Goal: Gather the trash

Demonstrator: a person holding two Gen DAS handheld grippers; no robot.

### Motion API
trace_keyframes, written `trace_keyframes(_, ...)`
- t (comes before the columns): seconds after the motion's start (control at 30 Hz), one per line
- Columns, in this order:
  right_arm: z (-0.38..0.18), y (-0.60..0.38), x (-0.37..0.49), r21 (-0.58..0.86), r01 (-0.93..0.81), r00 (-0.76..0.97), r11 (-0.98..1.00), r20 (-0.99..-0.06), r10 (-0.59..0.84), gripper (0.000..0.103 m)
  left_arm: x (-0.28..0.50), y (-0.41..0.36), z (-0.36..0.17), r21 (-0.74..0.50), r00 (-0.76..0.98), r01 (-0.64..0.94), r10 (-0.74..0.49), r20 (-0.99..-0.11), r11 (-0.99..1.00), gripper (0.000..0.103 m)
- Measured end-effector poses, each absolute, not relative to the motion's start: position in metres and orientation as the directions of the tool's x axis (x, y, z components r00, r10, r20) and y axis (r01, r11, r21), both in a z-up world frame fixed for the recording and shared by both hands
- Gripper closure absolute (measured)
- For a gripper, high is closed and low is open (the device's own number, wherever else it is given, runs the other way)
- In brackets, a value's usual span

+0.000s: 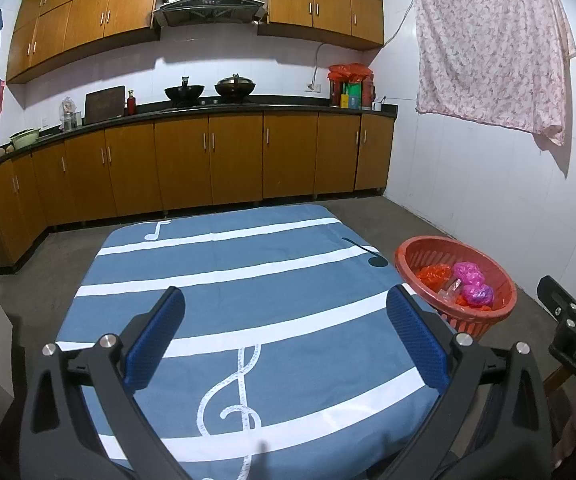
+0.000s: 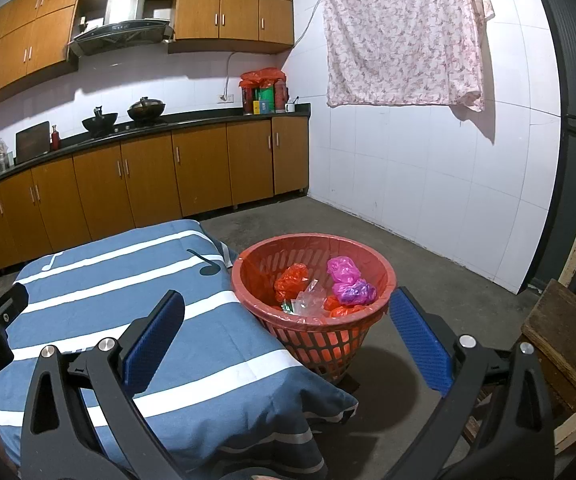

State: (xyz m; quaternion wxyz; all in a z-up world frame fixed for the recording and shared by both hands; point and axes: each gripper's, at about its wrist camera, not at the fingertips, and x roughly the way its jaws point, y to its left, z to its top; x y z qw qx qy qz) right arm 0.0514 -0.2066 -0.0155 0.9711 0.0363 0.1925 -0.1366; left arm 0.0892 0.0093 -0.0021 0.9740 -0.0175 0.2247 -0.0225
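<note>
A red plastic basket [image 2: 316, 334] stands on the floor beside the table's right edge; it also shows in the left wrist view [image 1: 406, 258]. Inside lie crumpled pink bags [image 2: 344, 270], orange bags [image 2: 290, 280] and a clear wrapper [image 2: 308, 298]. My left gripper [image 1: 286, 320] is open and empty above the blue tablecloth with music notes [image 1: 248, 264]. My right gripper [image 2: 288, 324] is open and empty, held in front of the basket near the table's right corner. No trash shows on the cloth.
Wooden kitchen cabinets and a dark counter [image 1: 208, 110] with woks run along the far wall. A floral cloth [image 2: 404, 36] hangs on the white right wall. A wooden stool [image 2: 568, 328] stands at the right. Concrete floor lies around the basket.
</note>
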Motion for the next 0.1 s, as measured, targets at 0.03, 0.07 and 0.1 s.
trace_keyframes(0.03,-0.0154,-0.2066,0.0515,0.018,0.279,0.889,0.96,-0.383,-0.252,0.002,0.0893,0.0092,-0.0023,-0.044,0.898,0.036,-0.052,-0.437,0.998,0.004)
trace_keyframes(0.07,-0.0157,-0.2063,0.0515,0.017,0.28,0.888,0.96,-0.383,-0.252,0.002,0.0894,0.0091,-0.0023,-0.043,0.897,0.036,-0.051,-0.438,0.998,0.004)
trace_keyframes(0.1,-0.0156,-0.2065,0.0515,0.018,0.279,0.888,0.96,-0.384,-0.252,0.002,0.0895,0.0083,-0.0027,-0.043,0.897,0.037,-0.052,-0.439,0.998,0.004)
